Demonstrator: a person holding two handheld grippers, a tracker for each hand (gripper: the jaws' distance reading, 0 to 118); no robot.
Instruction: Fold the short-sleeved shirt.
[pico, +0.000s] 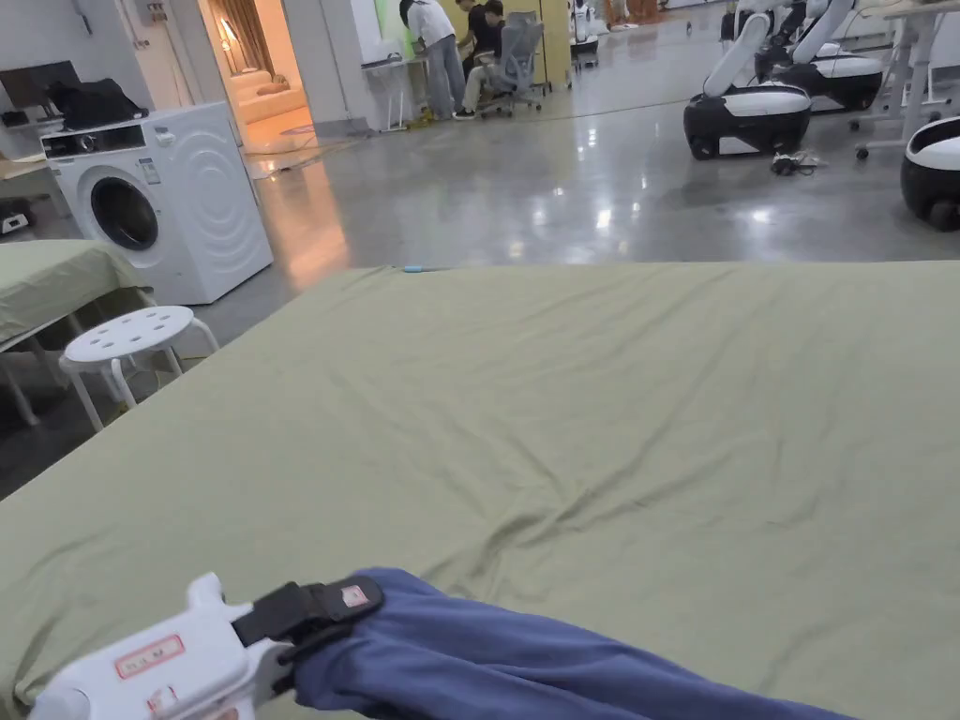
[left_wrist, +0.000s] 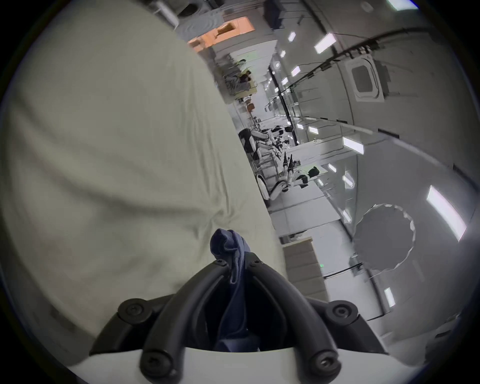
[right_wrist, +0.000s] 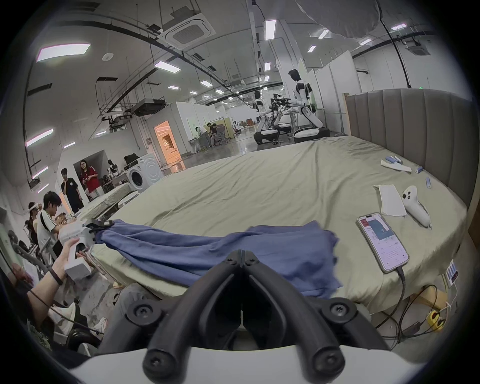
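A blue short-sleeved shirt (pico: 525, 666) lies bunched and stretched along the near edge of a bed with a green sheet (pico: 562, 403). My left gripper (pico: 361, 600), white with black jaws, is shut on one end of the shirt, at the bottom left of the head view. In the left gripper view the blue fabric (left_wrist: 228, 244) sticks out between the closed jaws of the left gripper (left_wrist: 235, 262). The right gripper (right_wrist: 241, 256) is shut in front of the shirt (right_wrist: 207, 249), with no fabric visible between its jaws. The left gripper (right_wrist: 104, 224) also appears far left there, held by a hand.
On the bed's right side lie a phone (right_wrist: 381, 241) on a cable, a white controller (right_wrist: 415, 206), paper (right_wrist: 391, 200) and small blue items by the grey headboard (right_wrist: 415, 124). A white stool (pico: 131, 337) and washing machine (pico: 159, 197) stand left. People sit at the left.
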